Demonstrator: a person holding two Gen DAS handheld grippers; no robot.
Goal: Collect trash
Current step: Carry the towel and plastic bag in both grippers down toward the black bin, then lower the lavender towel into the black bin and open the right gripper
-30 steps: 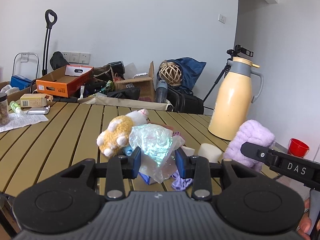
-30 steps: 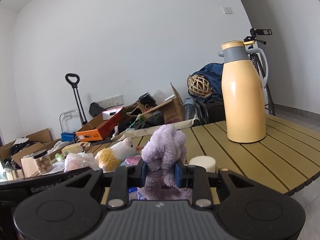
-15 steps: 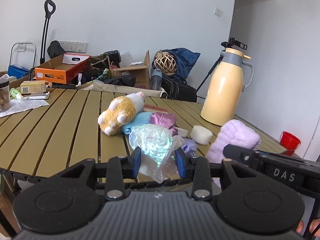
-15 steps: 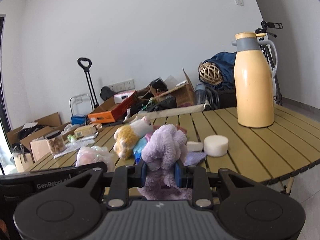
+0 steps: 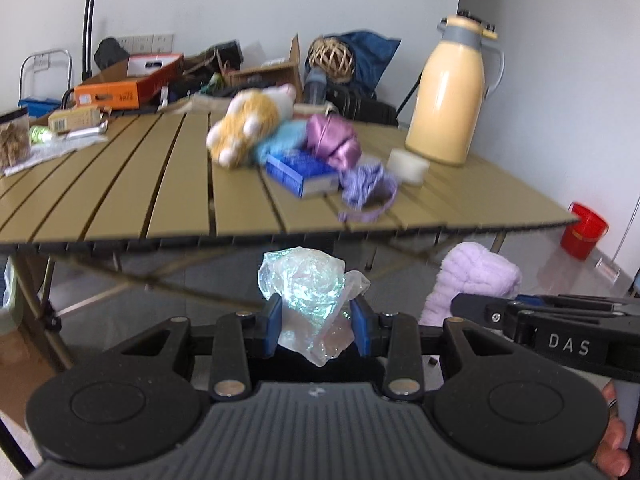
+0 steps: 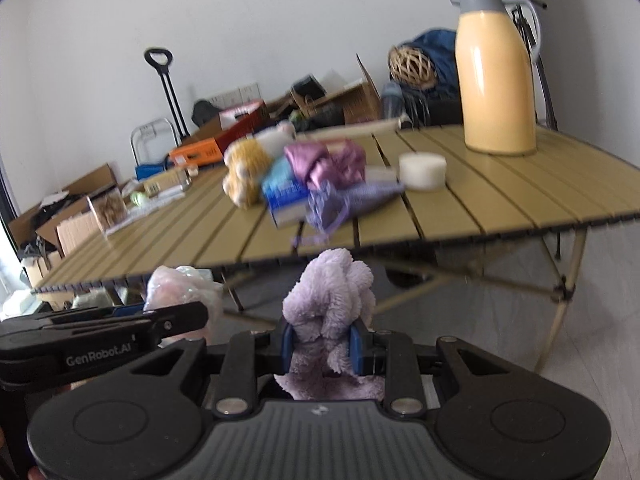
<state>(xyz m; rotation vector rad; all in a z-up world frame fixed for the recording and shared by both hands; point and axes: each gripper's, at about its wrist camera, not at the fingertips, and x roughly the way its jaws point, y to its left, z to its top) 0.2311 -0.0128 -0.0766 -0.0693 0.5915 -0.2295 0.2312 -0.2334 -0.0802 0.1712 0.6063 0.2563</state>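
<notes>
A crumpled iridescent plastic bag (image 5: 310,300) was held between the blue pads of the left gripper (image 5: 316,320), which were closed narrowly on it, below and in front of the near edge of the slatted table (image 5: 160,184). A fluffy lilac cloth (image 6: 330,308) was clamped in the same way by the right gripper (image 6: 322,342), also lower than the tabletop. The two grippers were held side by side, each seen in the other's view.

On the table, a yellow-and-white plush toy (image 5: 248,124), a light blue cloth (image 5: 280,142), a shiny purple pouch (image 5: 334,140), a blue box (image 5: 300,170) and a lavender drawstring bag (image 5: 366,184) were bunched together, touching. Just beside them a white round block (image 5: 408,164) was seen, and behind it a yellow thermos jug (image 5: 450,92) stood upright. A red bucket (image 5: 582,230) was set on the floor past the table's right corner.
</notes>
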